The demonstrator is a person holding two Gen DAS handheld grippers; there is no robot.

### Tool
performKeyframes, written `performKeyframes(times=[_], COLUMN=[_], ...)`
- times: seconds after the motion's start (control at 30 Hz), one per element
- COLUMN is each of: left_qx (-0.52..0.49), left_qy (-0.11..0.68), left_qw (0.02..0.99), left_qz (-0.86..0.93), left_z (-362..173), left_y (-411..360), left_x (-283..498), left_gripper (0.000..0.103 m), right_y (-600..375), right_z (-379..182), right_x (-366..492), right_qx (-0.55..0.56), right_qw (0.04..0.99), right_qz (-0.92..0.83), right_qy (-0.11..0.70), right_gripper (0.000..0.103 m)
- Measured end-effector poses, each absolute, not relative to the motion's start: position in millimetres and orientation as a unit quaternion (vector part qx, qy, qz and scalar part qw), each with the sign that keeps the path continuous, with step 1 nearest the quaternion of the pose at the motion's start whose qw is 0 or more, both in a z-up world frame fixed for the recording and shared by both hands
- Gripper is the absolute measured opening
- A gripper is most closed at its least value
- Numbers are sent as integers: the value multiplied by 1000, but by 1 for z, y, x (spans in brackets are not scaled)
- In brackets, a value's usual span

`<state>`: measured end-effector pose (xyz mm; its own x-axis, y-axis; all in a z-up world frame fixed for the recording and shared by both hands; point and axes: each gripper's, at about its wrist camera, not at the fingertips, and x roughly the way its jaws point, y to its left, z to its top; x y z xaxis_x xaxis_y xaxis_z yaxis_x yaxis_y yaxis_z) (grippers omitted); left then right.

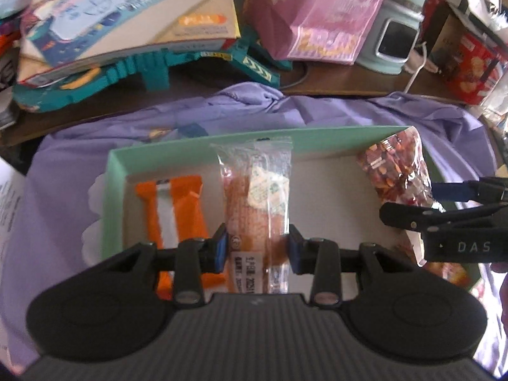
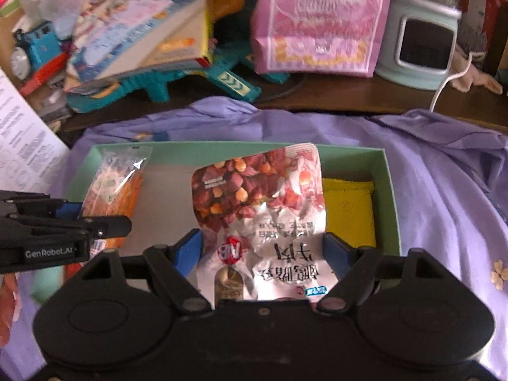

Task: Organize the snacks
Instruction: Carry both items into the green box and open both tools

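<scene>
A mint-green shallow box [image 1: 114, 171] [image 2: 389, 184] lies on a purple cloth. My left gripper [image 1: 257, 250] is shut on a clear-wrapped orange snack bar [image 1: 254, 197], held over the box's middle; the bar also shows in the right wrist view [image 2: 111, 190]. An orange packet [image 1: 171, 209] lies in the box's left end. My right gripper [image 2: 263, 250] is shut on a silver and red snack bag [image 2: 263, 203] over the box; the bag also shows in the left wrist view [image 1: 397, 165]. A yellow packet [image 2: 349, 209] lies at the box's right end.
Behind the cloth [image 1: 349, 111] on the brown table stand a pink bag [image 2: 320, 19], toy boxes on a teal toy [image 1: 127, 25], a pale green appliance [image 2: 422, 38] with a white cable, and a red snack box [image 1: 473, 60]. A printed sheet [image 2: 22, 139] lies left.
</scene>
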<state>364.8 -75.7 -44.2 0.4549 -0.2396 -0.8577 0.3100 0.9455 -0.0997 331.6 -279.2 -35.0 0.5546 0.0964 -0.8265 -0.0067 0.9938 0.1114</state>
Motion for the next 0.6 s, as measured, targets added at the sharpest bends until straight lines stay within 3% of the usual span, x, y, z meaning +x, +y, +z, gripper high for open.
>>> performKeyframes(times=[0.2, 0.23, 0.27, 0.37, 0.6], left_qx=[53, 56, 57, 55, 67], left_qy=[502, 500, 496, 478, 464], left_qw=[850, 852, 855, 868, 876], left_qz=[-149, -143, -136, -121, -119], left_z=[-69, -70, -70, -60, -39], left_y=[-87, -88, -88, -86, -86], left_x=[387, 388, 388, 382, 363], left_gripper=[38, 50, 68, 96, 101], right_y=[-283, -284, -283, -283, -279], right_z=[-62, -64, -64, -60, -35], right_x=[360, 361, 364, 360, 342], right_qx=[46, 45, 42, 45, 41], right_qw=[878, 878, 878, 884, 892], right_qz=[22, 22, 20, 23, 28], right_qy=[476, 476, 477, 465, 450], right_gripper=[84, 85, 91, 103, 103])
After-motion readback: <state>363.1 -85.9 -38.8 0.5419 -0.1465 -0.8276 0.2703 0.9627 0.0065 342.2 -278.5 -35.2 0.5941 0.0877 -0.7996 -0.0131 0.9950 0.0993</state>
